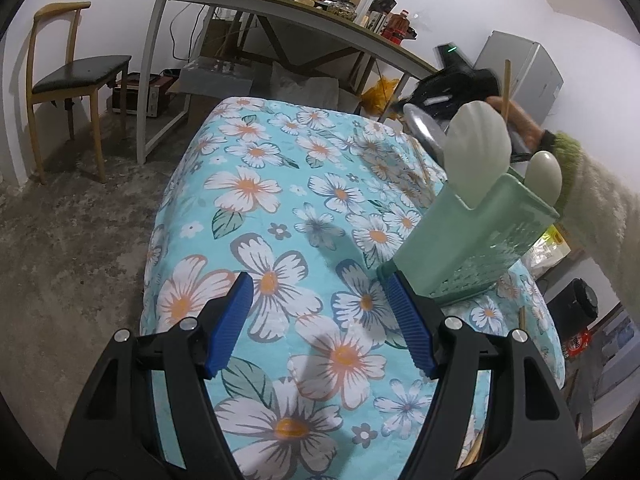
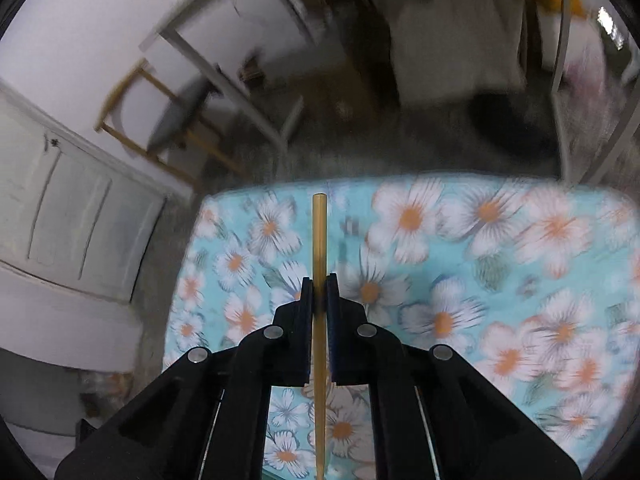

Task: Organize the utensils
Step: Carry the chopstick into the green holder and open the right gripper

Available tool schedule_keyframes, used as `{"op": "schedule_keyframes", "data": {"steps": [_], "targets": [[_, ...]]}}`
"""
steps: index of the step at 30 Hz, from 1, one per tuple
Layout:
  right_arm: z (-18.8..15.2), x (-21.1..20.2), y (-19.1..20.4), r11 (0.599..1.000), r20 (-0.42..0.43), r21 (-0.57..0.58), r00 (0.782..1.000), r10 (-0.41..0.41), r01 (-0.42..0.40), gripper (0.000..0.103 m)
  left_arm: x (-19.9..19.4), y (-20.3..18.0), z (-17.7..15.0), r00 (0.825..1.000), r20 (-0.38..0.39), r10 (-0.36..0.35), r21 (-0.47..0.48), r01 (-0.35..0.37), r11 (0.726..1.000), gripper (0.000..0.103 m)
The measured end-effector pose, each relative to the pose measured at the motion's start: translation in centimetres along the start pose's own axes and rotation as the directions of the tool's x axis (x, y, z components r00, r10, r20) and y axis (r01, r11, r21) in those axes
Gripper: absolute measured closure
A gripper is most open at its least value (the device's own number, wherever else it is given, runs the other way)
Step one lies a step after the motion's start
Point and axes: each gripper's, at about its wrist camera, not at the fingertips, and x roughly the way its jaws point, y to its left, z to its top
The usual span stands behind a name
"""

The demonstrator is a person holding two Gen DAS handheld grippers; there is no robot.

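Observation:
My left gripper (image 1: 320, 284) hangs open over the floral tablecloth (image 1: 280, 208), with nothing between its blue pads (image 1: 230, 324). Its right finger is close to a green utensil holder (image 1: 472, 236). In the holder stand a pale shell-shaped spoon (image 1: 478, 140), a smaller pale spoon (image 1: 544, 170) and a metal ladle (image 1: 424, 126). In the right wrist view my right gripper (image 2: 319, 282) is shut on a wooden chopstick (image 2: 319, 232), which runs straight out along the fingers above the cloth. From the left wrist view that chopstick (image 1: 507, 84) sticks up behind the holder, beside a person's hand (image 1: 516, 116).
Loose chopsticks (image 1: 420, 164) lie blurred on the cloth behind the holder, and another one (image 1: 522, 318) near the table's right edge. A cluttered desk (image 1: 280, 4), a wooden chair (image 1: 76, 76) and a small fridge (image 1: 528, 72) stand beyond. A fuzzy sleeve (image 1: 596, 208) fills the right.

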Motion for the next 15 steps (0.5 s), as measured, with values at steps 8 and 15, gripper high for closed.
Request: {"op": "schedule_keyframes", "data": {"steps": [8, 15], "targets": [[-4.3, -16.0, 5.7, 0.986, 0.392, -0.136, 0.919, -0.037, 0.098, 0.096, -1.1, -0.8, -0.3, 1.0, 0.018, -0.024, 0.008, 0.024, 1.0, 0.037], [-8.3, -23.8, 9.7, 0.98, 0.575, -0.18, 0.818, 0.03, 0.091, 0.096, -2.8, -1.7, -0.2, 0.999, 0.047, -0.011, 0.027, 0.01, 1.0, 0.037]]}}
